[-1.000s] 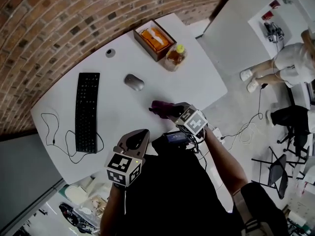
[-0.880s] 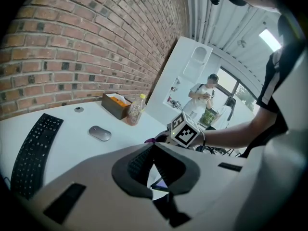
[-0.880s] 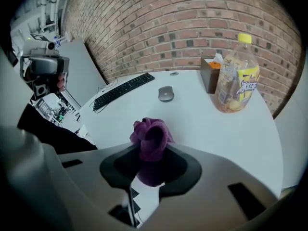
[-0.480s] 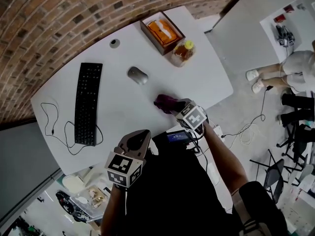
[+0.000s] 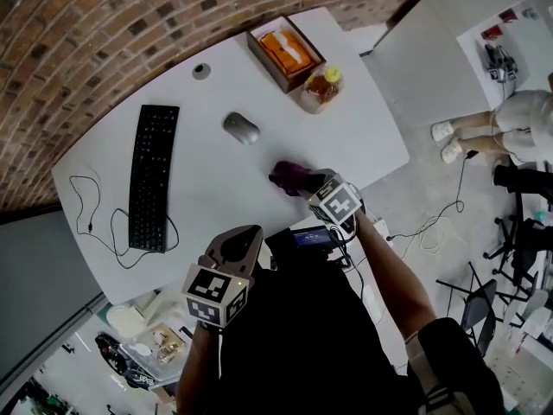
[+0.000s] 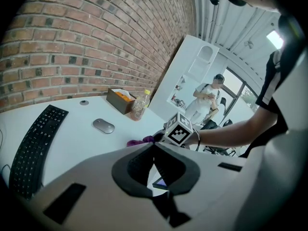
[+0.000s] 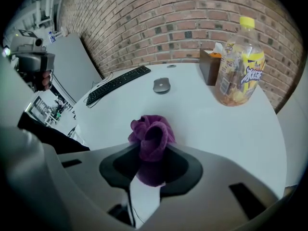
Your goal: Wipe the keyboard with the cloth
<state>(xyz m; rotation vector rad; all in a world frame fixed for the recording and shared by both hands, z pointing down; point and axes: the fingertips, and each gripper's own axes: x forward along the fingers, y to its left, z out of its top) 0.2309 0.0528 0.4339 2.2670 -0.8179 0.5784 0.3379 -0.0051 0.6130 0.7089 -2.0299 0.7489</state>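
Currently the step in hand is the pick-up. The right claw [image 7: 153, 150] points down at the table [image 5: 216, 210], its jaws set narrow and pinching the bunched purple cloth [image 7: 152, 131]. Most of the cloth blooms out just past the tips and seems to rest on the table. Wiping has not begun. The keyboard [image 5: 151, 177] lies well apart from this claw, ahead and off to its left, with the mouse [image 5: 241, 130] between the two. The left claw [image 6: 154, 147] hangs over the near edge, its tips together and nothing in them, with the keyboard ahead on its left. Next, I judge, the right claw must keep its pinch, lift the cloth, carry it left past the mouse without snagging the cable, and lower it flat on the keys.
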